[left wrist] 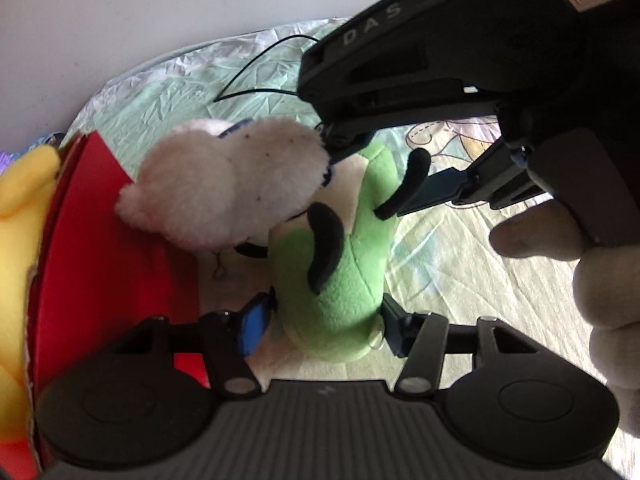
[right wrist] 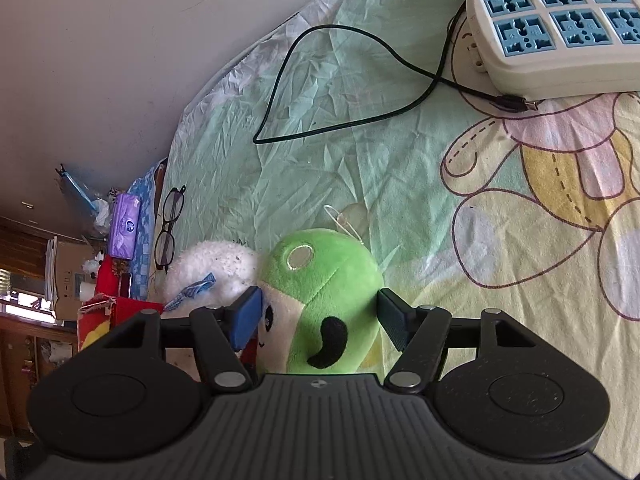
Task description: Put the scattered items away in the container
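Note:
A green plush toy (left wrist: 340,264) with black patches lies on the printed bedsheet (left wrist: 440,264). My left gripper (left wrist: 326,324) is shut on its lower end, with the pads pressing both sides. The right gripper (left wrist: 376,176) reaches in from the upper right and straddles the toy's far end. In the right wrist view, the right gripper (right wrist: 320,316) stands open around the green plush toy (right wrist: 324,292). A white fluffy plush (left wrist: 224,184) leans against the toy and over the edge of the red container (left wrist: 100,240). The white plush (right wrist: 216,260) and the red container (right wrist: 120,308) also show there.
Yellow plush fabric (left wrist: 24,200) sits at the container's left. A white power strip (right wrist: 560,40) and a looped black cable (right wrist: 340,80) lie farther up the sheet. Glasses (right wrist: 168,224) and a purple tissue pack (right wrist: 124,224) are near the bed's edge. A person's hand (left wrist: 592,260) holds the right gripper.

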Tool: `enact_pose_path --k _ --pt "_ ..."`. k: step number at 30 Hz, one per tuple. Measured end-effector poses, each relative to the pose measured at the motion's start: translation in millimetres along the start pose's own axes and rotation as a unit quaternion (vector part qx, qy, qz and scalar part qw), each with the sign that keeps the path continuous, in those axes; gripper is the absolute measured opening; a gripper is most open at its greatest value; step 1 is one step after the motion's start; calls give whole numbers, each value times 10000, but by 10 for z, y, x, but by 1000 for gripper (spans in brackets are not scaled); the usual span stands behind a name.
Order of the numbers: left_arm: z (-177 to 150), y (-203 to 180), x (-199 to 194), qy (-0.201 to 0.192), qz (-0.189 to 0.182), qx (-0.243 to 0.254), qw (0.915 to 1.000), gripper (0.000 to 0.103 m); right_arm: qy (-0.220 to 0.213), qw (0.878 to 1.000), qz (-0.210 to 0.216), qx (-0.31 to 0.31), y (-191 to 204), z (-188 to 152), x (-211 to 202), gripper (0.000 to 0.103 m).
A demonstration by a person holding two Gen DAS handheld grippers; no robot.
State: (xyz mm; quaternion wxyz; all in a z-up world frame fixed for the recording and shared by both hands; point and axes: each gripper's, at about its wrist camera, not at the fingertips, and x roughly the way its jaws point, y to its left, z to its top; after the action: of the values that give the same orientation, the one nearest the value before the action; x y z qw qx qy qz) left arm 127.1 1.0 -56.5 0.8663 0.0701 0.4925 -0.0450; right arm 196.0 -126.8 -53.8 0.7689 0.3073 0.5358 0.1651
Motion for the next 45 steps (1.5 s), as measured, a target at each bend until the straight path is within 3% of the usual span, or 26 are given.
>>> enact_pose_path --k 4,9,14,16,18,21,27,29,30,33,41,45 --pt "-29 -34 -33 68 -170 97 9998 54 39 10000 82 21 -58 -19 -54 60" --pt "-137 -148 -219 166 -832 332 9958 54 -21 9999 -143 -40 -120 -156 -255 60" --pt "-332 -342 -458 190 -1481 850 9851 58 0 9996 -218 152 -361 -352 -513 61" --pt "-387 -425 -517 75 -1469 1053 9835 62 -26 9994 -239 237 -444 -430 -610 63" --pt "-388 -505 -522 -82 -1255 1251 9841 73 -72 9993 -236 296 -501 -505 -679 65" --pt "-333 -542 -464 -116 -1231 1329 9834 76 -172 9989 -251 360 -538 -565 -728 67" --pt "-300 -575 -320 19 -1158 1291 9848 64 -209 9981 -213 541 -558 -613 -642 74" --pt "-319 -566 -352 -18 -1159 1269 9851 62 -252 9981 -169 528 -533 -632 -642 69" --pt "-325 -557 -370 -24 -1173 1245 9853 61 -265 9981 -103 545 -522 -642 -658 61" --pt "-354 -545 -476 -65 -1286 1151 9850 60 -342 9982 -166 474 -458 -702 -715 59" --pt "-452 -475 -1020 -651 -1511 1168 9794 60 -835 9948 43 583 -312 -977 -1139 58" --pt "-471 -358 -1287 -1032 -1491 1195 9761 60 -1158 9928 64 287 -35 -1103 -1355 58"
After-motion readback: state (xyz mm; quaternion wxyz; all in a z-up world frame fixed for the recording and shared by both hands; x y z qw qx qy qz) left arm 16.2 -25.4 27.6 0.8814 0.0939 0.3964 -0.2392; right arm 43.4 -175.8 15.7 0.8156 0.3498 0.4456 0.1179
